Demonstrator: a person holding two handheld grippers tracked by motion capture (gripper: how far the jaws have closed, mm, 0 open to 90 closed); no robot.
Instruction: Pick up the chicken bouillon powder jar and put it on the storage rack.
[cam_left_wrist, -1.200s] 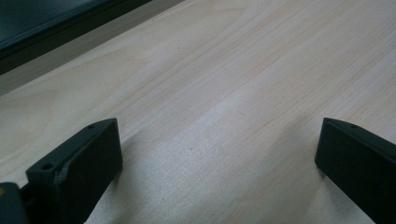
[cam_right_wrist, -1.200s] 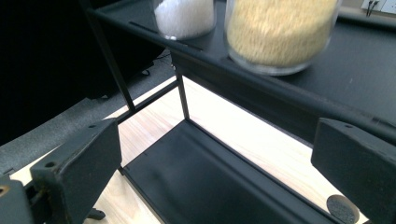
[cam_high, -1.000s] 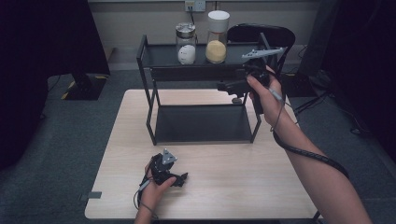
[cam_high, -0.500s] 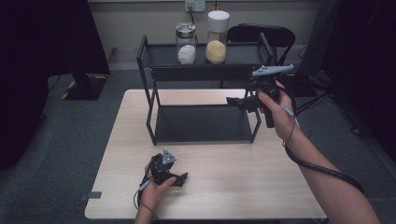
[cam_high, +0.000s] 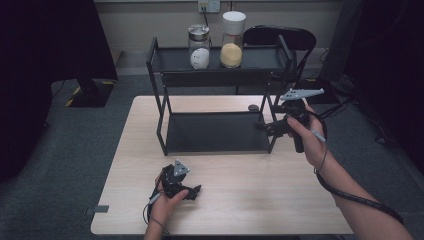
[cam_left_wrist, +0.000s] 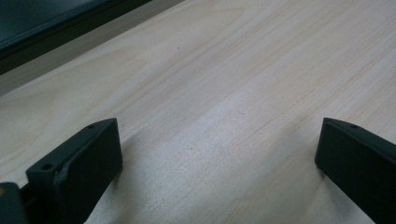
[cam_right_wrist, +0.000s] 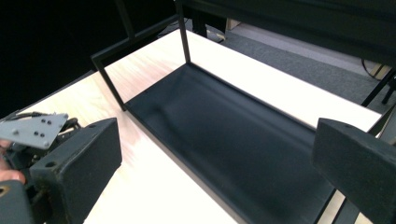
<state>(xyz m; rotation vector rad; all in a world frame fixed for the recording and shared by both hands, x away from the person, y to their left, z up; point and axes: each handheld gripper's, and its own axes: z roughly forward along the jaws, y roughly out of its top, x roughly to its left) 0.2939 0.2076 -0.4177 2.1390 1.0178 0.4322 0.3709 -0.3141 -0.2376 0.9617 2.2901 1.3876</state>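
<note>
Right tongs (cam_high: 266, 127): released, jaws spread wide, empty, held at the right end of the black two-tier rack (cam_high: 218, 131), level with its lower shelf.
Left tongs (cam_high: 194, 190): released, empty, low over the bare tabletop (cam_high: 260, 190), well apart from the rack.
Rack position: just ahead of the right tongs, standing upright on the tabletop.
Handling: likely stiff metal, fairly light, smooth; a corner post or shelf rim looks the surest hold.
Upper shelf: two lidded jars, one with white contents (cam_high: 199, 47), one with yellow (cam_high: 232, 39); tipping would risk them.
High view: shows the jars.
Right gripper view: shows the lower shelf (cam_right_wrist: 243, 140) empty.
</note>
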